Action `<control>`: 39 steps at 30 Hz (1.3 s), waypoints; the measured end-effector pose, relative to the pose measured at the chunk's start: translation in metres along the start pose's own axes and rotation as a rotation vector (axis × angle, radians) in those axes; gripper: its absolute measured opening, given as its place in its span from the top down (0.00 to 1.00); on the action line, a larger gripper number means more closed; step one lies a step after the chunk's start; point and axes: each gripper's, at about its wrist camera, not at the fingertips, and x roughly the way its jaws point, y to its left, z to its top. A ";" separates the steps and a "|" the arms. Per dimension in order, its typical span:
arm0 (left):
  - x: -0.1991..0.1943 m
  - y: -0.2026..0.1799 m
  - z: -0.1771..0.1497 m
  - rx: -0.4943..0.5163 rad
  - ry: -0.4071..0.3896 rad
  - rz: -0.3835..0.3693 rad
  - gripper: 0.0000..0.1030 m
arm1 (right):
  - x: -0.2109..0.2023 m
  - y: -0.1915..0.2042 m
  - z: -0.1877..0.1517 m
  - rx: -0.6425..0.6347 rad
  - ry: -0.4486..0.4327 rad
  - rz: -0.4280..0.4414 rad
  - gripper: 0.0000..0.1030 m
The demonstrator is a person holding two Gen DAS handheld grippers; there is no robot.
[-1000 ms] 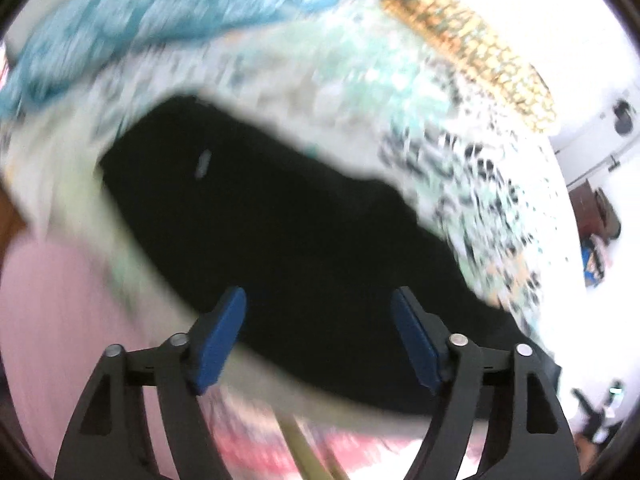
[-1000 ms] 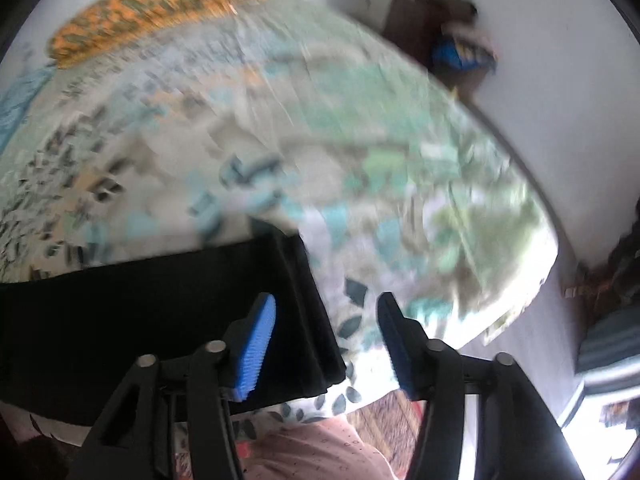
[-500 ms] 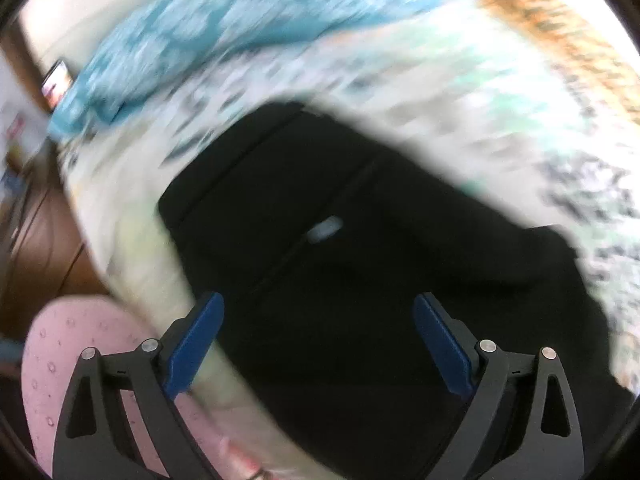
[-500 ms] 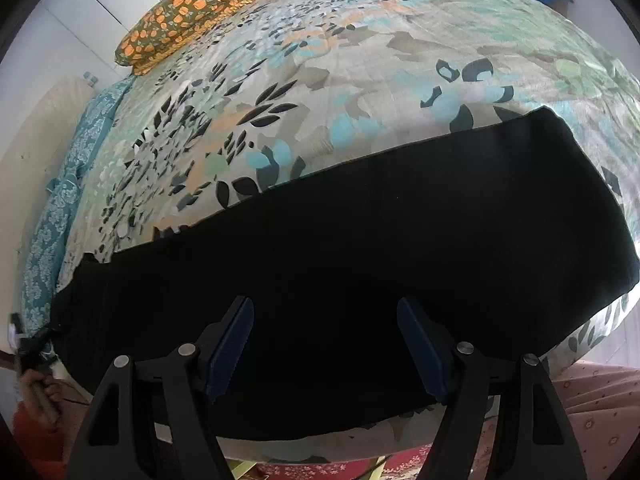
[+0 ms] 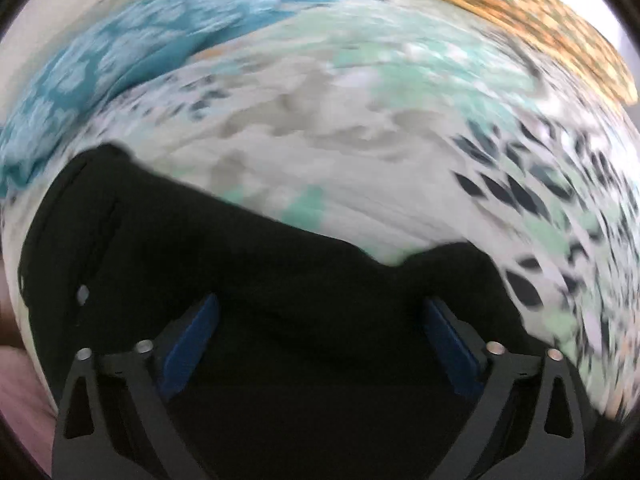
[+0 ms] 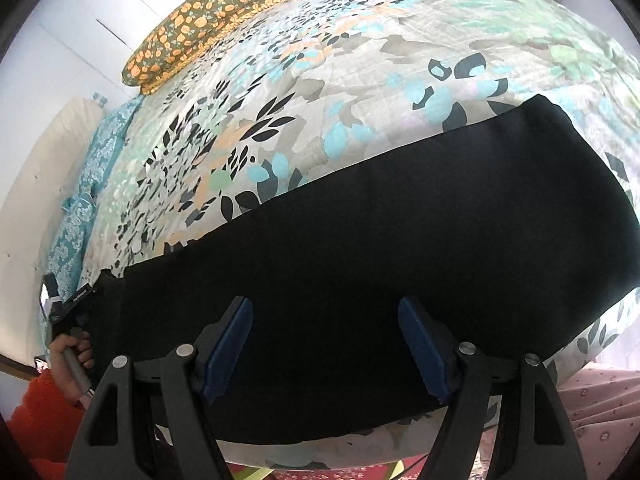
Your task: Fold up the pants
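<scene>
Black pants (image 6: 380, 248) lie flat in a long band across the near edge of a floral bedspread (image 6: 320, 92). In the left wrist view the pants (image 5: 280, 280) fill the lower half, blurred, with a small pale tag at the left. My left gripper (image 5: 320, 340) is open, its blue pads wide apart just over the black fabric. My right gripper (image 6: 326, 344) is open above the pants' middle near the bed's front edge. The left gripper's body (image 6: 68, 308) shows at the far left end of the pants in the right wrist view, held by a hand.
An orange patterned pillow (image 6: 212, 12) lies at the bed's far side, also in the left wrist view (image 5: 532, 20). A teal patterned cloth (image 5: 140, 52) runs along the bed's left edge. White wall (image 6: 60, 60) stands behind. Pink fabric (image 6: 600, 412) is at the lower right.
The left wrist view has swung so more bedspread shows beyond the pants. The right gripper has moved slightly closer to the pants. Both stay open.
</scene>
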 end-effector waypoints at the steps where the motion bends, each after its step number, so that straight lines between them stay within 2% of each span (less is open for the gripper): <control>1: 0.001 0.000 0.001 0.013 0.001 0.003 0.00 | 0.000 -0.001 0.000 0.004 -0.001 0.006 0.26; 5: -0.001 -0.004 0.002 0.075 -0.015 0.013 0.00 | 0.002 -0.003 0.002 0.022 -0.007 0.059 0.14; 8: 0.002 0.002 0.003 0.056 -0.002 0.005 0.00 | 0.002 -0.003 0.004 0.029 -0.002 0.069 0.14; 10: -0.001 -0.001 0.005 0.067 0.007 0.010 0.00 | -0.014 -0.013 0.015 0.087 -0.040 0.199 0.15; 11: -0.006 -0.002 0.005 0.076 0.011 0.007 0.00 | -0.029 -0.023 0.022 0.124 -0.101 0.287 0.15; 12: -0.009 -0.001 0.006 0.085 0.016 -0.004 0.01 | -0.051 -0.038 0.031 0.165 -0.185 0.331 0.15; 13: -0.012 0.000 0.007 0.093 0.020 -0.015 0.02 | -0.073 -0.057 0.042 0.205 -0.260 0.317 0.15; 15: -0.023 0.005 0.007 0.111 0.008 -0.050 0.02 | -0.105 -0.096 0.065 0.270 -0.323 0.233 0.15; 16: -0.028 0.007 0.005 0.116 -0.003 -0.061 0.02 | -0.112 -0.109 0.074 0.281 -0.313 0.182 0.15; 17: -0.035 0.010 0.003 0.122 -0.014 -0.077 0.02 | -0.116 -0.124 0.087 0.256 -0.251 0.105 0.15; 19: -0.046 0.014 -0.004 0.133 -0.020 -0.111 0.02 | -0.108 -0.128 0.098 0.146 -0.136 0.002 0.17; 21: -0.055 0.017 -0.015 0.138 -0.015 -0.143 0.02 | -0.091 -0.119 0.098 -0.015 -0.014 -0.100 0.29; 22: -0.059 0.018 -0.022 0.140 -0.007 -0.156 0.02 | -0.083 -0.116 0.096 -0.058 0.030 -0.111 0.34; 24: -0.063 0.017 -0.034 0.147 0.010 -0.168 0.02 | -0.064 -0.107 0.089 -0.115 0.101 -0.099 0.55; 27: -0.070 0.007 -0.051 0.179 0.025 -0.185 0.02 | -0.035 -0.093 0.083 -0.191 0.168 -0.134 0.59; 28: -0.072 0.003 -0.055 0.196 0.026 -0.187 0.02 | -0.023 -0.089 0.081 -0.222 0.209 -0.176 0.67; 29: -0.075 -0.001 -0.057 0.215 0.023 -0.186 0.02 | -0.017 -0.089 0.083 -0.234 0.229 -0.203 0.94; 34: -0.094 -0.017 -0.064 0.280 -0.026 -0.206 0.02 | -0.014 -0.088 0.083 -0.226 0.238 -0.315 0.95; 39: -0.096 -0.023 -0.068 0.308 -0.031 -0.210 0.02 | -0.018 -0.091 0.080 -0.213 0.232 -0.347 0.95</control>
